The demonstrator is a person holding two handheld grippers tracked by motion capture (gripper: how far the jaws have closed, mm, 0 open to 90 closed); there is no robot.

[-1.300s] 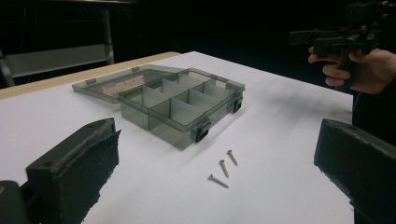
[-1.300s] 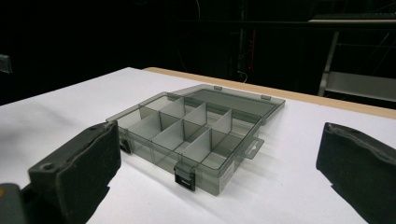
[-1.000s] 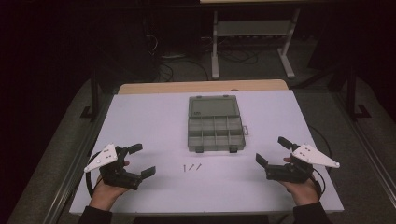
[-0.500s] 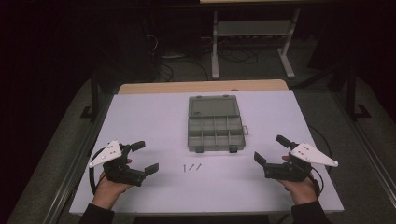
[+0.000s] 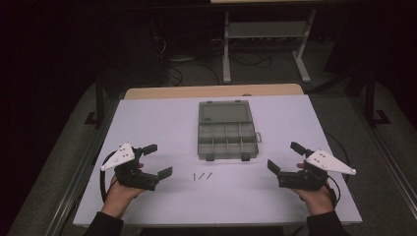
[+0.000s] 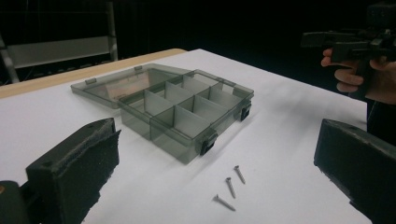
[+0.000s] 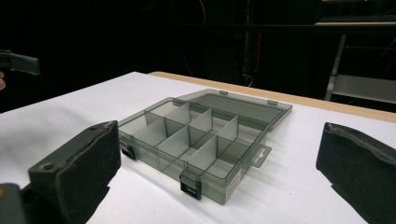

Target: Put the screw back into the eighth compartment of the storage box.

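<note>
A grey see-through compartment box (image 5: 226,130) lies open in the middle of the white table (image 5: 147,118), lid flat behind it, its compartments empty (image 6: 184,109) (image 7: 196,135). Three small screws (image 5: 201,175) (image 6: 229,184) lie on the table just in front of the box. My left gripper (image 5: 156,160) is held at the front left, open, pointing toward the screws and box, nothing between its jaws. My right gripper (image 5: 286,156) is held at the front right, open and empty, facing the box. The right gripper (image 6: 348,44) also shows far off in the left gripper view.
A wooden strip (image 5: 211,91) runs along the table's far edge. Beyond it, on the dark floor, stand a metal rack (image 5: 265,34) and cables. Bare table surface surrounds the box on both sides.
Both grippers have shifted slightly inward and forward; the left one moved a little toward the screws. Box and screws have not moved.
</note>
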